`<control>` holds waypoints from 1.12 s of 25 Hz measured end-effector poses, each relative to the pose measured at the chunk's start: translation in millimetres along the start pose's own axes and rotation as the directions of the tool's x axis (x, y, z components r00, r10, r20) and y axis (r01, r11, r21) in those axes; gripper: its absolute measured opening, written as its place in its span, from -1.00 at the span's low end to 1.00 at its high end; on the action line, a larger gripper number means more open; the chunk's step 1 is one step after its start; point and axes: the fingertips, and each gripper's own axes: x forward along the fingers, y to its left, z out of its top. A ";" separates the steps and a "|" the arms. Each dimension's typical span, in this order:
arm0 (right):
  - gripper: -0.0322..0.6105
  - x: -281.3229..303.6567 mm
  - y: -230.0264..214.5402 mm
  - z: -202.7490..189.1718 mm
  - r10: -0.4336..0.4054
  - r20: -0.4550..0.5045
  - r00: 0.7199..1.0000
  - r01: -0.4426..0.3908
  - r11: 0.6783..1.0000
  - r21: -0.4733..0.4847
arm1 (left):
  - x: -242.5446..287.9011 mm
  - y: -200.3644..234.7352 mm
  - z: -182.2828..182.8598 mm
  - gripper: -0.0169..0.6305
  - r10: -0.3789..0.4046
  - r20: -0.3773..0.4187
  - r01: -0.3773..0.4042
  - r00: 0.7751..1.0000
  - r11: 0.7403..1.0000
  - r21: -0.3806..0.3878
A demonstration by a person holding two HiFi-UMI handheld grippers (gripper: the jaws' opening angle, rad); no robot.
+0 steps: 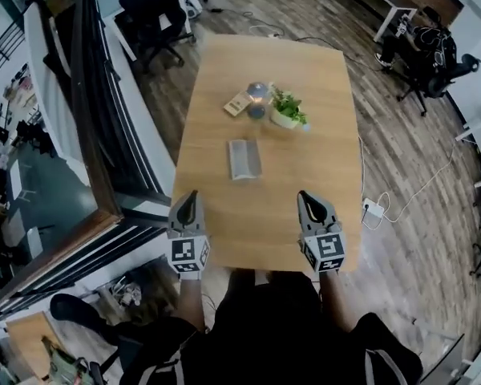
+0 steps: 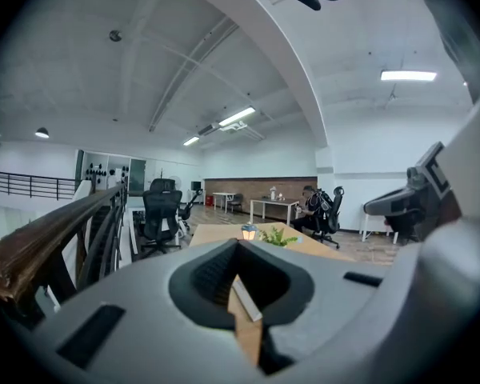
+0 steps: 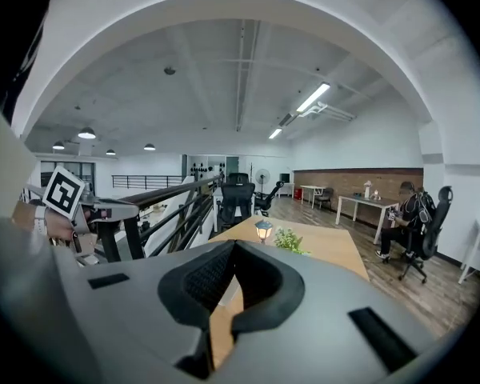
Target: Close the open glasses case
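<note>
The grey glasses case (image 1: pixel 244 159) lies flat in the middle of the wooden table (image 1: pixel 224 223), its two halves side by side. Both grippers hover over the table's near edge, well short of the case and apart from it. My left gripper (image 1: pixel 194 195) is shut and empty, to the case's near left. Just as shut and empty, my right gripper (image 1: pixel 304 196) sits to its near right. In the left gripper view, a pale strip of the case (image 2: pixel 246 298) shows through the slit between the closed jaws of the left gripper (image 2: pixel 238 246). The right gripper (image 3: pixel 234 246) points along the table.
Beyond the case stand a small potted plant (image 1: pixel 287 109), a little lantern lamp (image 1: pixel 257 93) and a flat card (image 1: pixel 239 103). A railing (image 1: pixel 104 159) runs along the table's left side. Office chairs (image 1: pixel 152 6) and a seated person (image 1: pixel 421 46) are farther off.
</note>
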 end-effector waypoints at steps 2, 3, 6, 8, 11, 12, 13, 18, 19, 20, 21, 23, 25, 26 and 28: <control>-0.86 7.9 -1.1 -3.0 -0.011 -0.025 1.000 0.011 1.000 -0.005 | 4.5 8.2 -5.9 -0.95 -0.004 -0.016 0.004 1.000 1.000 -0.016; -0.86 11.2 -1.7 -5.5 -0.014 -0.037 0.999 0.014 1.000 -0.001 | 5.7 10.3 -8.5 -0.95 -0.009 -0.025 0.008 1.000 1.000 -0.020; -0.86 21.5 -4.3 -9.9 -0.007 -0.051 0.999 0.007 1.000 0.002 | 12.0 12.8 -18.1 -0.95 -0.024 -0.059 0.022 0.998 0.999 -0.035; -0.86 29.4 -9.9 -6.7 0.008 -0.040 0.999 -0.007 1.000 0.004 | 19.8 10.9 -25.3 -0.95 -0.017 -0.079 0.015 0.997 0.999 -0.037; -0.86 40.9 -17.6 2.4 0.042 -0.007 0.999 -0.042 0.999 0.016 | 28.5 2.3 -23.9 -0.95 0.006 -0.095 -0.008 0.995 1.000 -0.028; -0.86 42.8 -20.2 3.4 0.052 0.000 0.999 -0.052 0.998 0.025 | 29.5 -3.3 -22.2 -0.95 0.008 -0.099 -0.010 0.995 1.000 -0.022; -0.86 44.3 -23.1 3.7 0.062 0.005 0.998 -0.062 0.997 0.035 | 30.9 -9.2 -20.8 -0.95 0.007 -0.103 -0.009 0.995 1.000 -0.013; -0.86 42.4 -38.8 10.0 0.075 0.026 0.997 -0.077 0.995 0.069 | 40.4 -21.9 -8.7 -0.95 0.019 -0.110 -0.016 0.994 0.999 0.029; -0.86 41.6 -43.3 8.8 0.068 0.026 0.997 -0.070 0.995 0.077 | 42.8 -24.0 -6.2 -0.95 0.019 -0.107 -0.016 0.994 0.999 0.031; -0.86 41.6 -47.8 6.4 0.060 0.023 0.998 -0.061 0.995 0.082 | 45.1 -26.6 -5.2 -0.95 0.018 -0.105 -0.014 0.994 0.999 0.033; -0.86 42.5 -51.5 3.3 0.051 0.019 0.999 -0.052 0.995 0.086 | 46.8 -28.6 -5.7 -0.95 0.016 -0.107 -0.013 0.994 0.999 0.033; -0.85 46.8 -56.3 -3.8 0.032 0.012 0.999 -0.033 0.994 0.104 | 48.0 -29.9 -8.4 -0.95 0.013 -0.114 -0.010 0.993 1.000 0.029; -0.85 55.8 -57.4 -12.0 0.033 0.004 0.999 -0.033 0.989 0.147 | 47.5 -30.3 -12.5 -0.95 0.005 -0.124 -0.002 0.992 1.000 0.021; -0.85 63.0 -55.3 -17.5 0.050 -0.003 0.999 -0.049 0.983 0.176 | 47.3 -30.7 -15.3 -0.95 -0.003 -0.131 0.005 0.991 1.000 0.017; -0.72 82.7 -46.4 -33.8 0.110 -0.025 0.994 -0.100 0.965 0.242 | 45.5 -33.0 -23.0 -0.95 -0.020 -0.150 0.023 0.989 1.000 0.020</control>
